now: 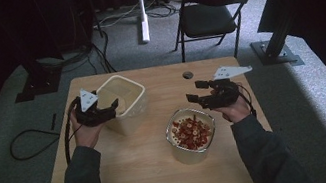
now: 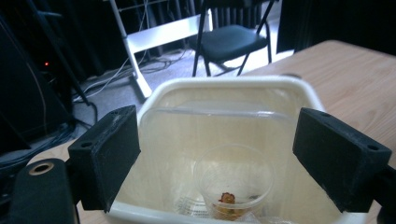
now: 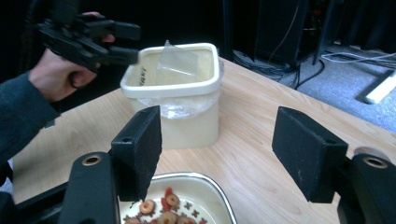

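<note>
A cream square bin [image 1: 125, 103] stands on the left half of the wooden table [image 1: 155, 174]. My left gripper [image 1: 113, 108] hovers at its near-left rim, jaws open and empty. Looking down between those jaws [image 2: 222, 140], I see the bin's rim [image 2: 224, 84], a clear plastic liner, and a clear cup [image 2: 233, 179] at the bottom with a few reddish bits. A tub of red and beige cereal rings [image 1: 191, 132] sits centre-right. My right gripper [image 1: 196, 91] is just behind it, open and holding nothing [image 3: 219, 149]. The right gripper view also shows the tub [image 3: 187, 205], the bin [image 3: 187, 107] and the left gripper [image 3: 126, 44].
A black folding chair [image 1: 210, 12] stands on the carpet beyond the table, beside a white stand leg [image 1: 142, 19]. A round cable hole [image 1: 188, 74] lies in the table's far edge. Cables [image 1: 32, 140] trail on the floor at left.
</note>
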### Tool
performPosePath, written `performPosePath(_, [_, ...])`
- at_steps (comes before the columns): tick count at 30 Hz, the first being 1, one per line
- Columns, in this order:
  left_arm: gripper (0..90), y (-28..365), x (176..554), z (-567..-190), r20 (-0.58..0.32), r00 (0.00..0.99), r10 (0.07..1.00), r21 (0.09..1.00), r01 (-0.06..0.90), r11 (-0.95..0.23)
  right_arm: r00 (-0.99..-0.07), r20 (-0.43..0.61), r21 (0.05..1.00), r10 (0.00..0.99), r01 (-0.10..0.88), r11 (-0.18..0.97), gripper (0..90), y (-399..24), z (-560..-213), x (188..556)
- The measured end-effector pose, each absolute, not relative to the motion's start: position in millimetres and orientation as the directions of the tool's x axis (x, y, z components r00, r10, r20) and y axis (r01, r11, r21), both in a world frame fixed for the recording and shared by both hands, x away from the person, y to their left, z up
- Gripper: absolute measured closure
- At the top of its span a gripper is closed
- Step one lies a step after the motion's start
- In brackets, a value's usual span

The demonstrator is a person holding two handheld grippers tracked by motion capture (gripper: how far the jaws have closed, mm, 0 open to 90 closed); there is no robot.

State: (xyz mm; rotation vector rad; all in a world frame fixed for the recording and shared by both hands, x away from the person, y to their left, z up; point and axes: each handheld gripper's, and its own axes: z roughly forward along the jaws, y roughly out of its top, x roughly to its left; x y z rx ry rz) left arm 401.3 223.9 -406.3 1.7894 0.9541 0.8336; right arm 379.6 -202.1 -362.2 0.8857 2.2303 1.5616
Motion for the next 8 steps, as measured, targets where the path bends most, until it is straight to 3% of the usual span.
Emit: performPosePath(8, [15.5, 237.1, 390.8, -401.7, 0.147, 0.473, 0.869, 0.925, 0.245, -0.29, -0.733, 0.137, 0.912, 0.667, 0.355, 0.203, 32.5, -223.4, -373.4, 382.7])
